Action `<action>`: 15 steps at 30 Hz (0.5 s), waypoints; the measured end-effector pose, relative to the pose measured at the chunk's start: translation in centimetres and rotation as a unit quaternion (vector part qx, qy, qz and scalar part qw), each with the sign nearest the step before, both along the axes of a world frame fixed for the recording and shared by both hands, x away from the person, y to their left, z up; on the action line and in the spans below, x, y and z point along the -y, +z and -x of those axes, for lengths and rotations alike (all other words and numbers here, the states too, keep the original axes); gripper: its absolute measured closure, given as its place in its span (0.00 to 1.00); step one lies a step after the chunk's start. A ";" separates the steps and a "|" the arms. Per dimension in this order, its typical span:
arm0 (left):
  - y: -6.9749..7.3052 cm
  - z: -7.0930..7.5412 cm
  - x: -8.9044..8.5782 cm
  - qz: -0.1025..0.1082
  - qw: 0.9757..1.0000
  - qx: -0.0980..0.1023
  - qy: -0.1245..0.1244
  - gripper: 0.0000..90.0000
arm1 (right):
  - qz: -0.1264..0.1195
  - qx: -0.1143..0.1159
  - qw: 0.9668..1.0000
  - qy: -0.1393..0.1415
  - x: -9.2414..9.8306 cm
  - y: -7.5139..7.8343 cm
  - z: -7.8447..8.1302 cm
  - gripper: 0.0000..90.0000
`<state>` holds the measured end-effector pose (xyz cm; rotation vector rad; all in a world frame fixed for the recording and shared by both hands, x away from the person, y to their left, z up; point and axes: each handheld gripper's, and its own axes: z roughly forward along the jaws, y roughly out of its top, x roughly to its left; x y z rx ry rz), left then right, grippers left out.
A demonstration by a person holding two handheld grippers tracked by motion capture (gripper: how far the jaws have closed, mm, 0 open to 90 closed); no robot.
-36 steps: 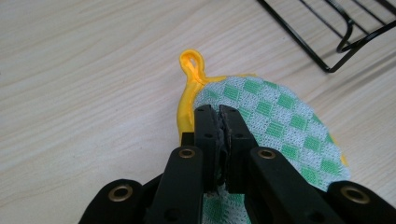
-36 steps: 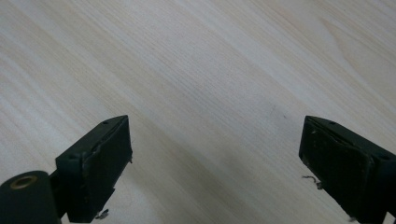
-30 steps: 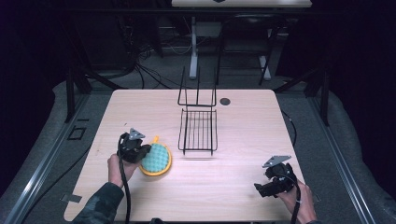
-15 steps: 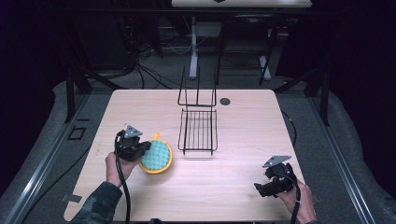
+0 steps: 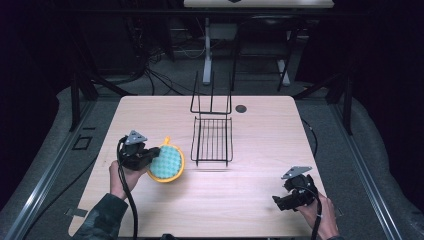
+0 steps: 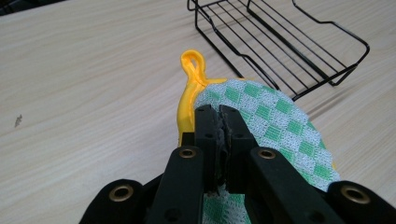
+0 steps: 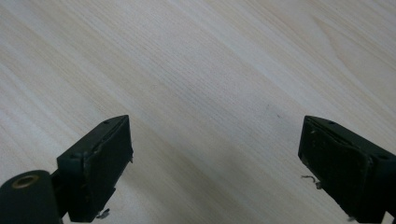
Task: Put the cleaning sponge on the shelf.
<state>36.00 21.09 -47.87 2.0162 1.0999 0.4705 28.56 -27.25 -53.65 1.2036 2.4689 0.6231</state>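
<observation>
A pale wood-grain desk (image 5: 250, 200) stands in a dark room, lit from above while everything around falls into shadow. Grey floor (image 5: 165, 82) surrounds it, with black cables (image 5: 150, 75) trailing across. Behind stand black frame legs (image 5: 80, 95) and a white post (image 5: 206, 42) under another pale desktop (image 5: 257, 3).

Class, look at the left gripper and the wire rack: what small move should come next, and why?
Probably carry the pot holder toward the wire rack. The left gripper is shut on its edge, and the rack stands empty just beyond it.
</observation>
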 end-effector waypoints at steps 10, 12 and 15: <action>1.3 -0.1 0.3 0.030 1.000 0.008 -0.006 0.97 | -0.002 0.005 1.000 -0.003 0.1 0.0 0.0 0.09; 1.4 -0.1 0.5 0.031 0.999 0.010 -0.006 0.97 | -0.001 0.003 1.000 -0.005 0.0 -0.1 0.0 0.09; 1.7 -0.1 0.7 0.034 0.999 0.013 -0.008 0.97 | 0.002 0.004 1.000 -0.005 -0.1 0.0 0.0 0.09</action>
